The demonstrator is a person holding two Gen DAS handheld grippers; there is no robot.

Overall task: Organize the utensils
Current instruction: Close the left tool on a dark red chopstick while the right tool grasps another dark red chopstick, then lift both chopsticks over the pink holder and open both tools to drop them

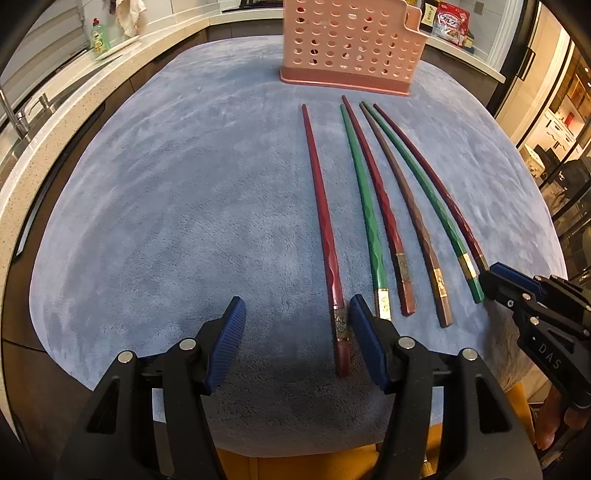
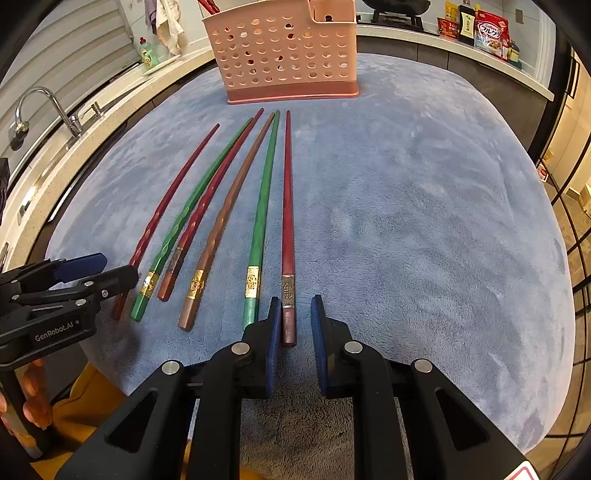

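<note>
Six chopsticks are lying side by side on the blue fleece cover [image 2: 424, 192] of the desk, thick ends toward the near edge, tips pointing at the pink perforated holder [image 2: 288, 55] standing near the far edge.

Going across: a red chopstick [image 1: 325, 236] sitting a bit apart on the left side, then a green one [image 1: 365, 210], a red one w/ dark band [image 1: 380, 206], a brown one [image 1: 413, 218], another green one [image 2: 263, 206], and a dark red chopstick [image 2: 287, 214] on the right end.

Left gripper [image 1: 297, 314] is hovering over the near edge w/ fingers spread wide. The butt of that lone red chopstick is sitting btwn them, right beside the right-hand finger [image 1: 369, 343], not pinched afaict.

Right gripper [image 2: 294, 314] is straddling the butt end of the dark red chopstick, fingers narrowed around it w/ small gaps showing either side, so not squeezing it.

A hand [image 2: 35, 398] is gripping the left tool's handle. Sink faucet [image 2: 55, 107] and cereal bag [image 2: 491, 33] are on the counters behind.
</note>
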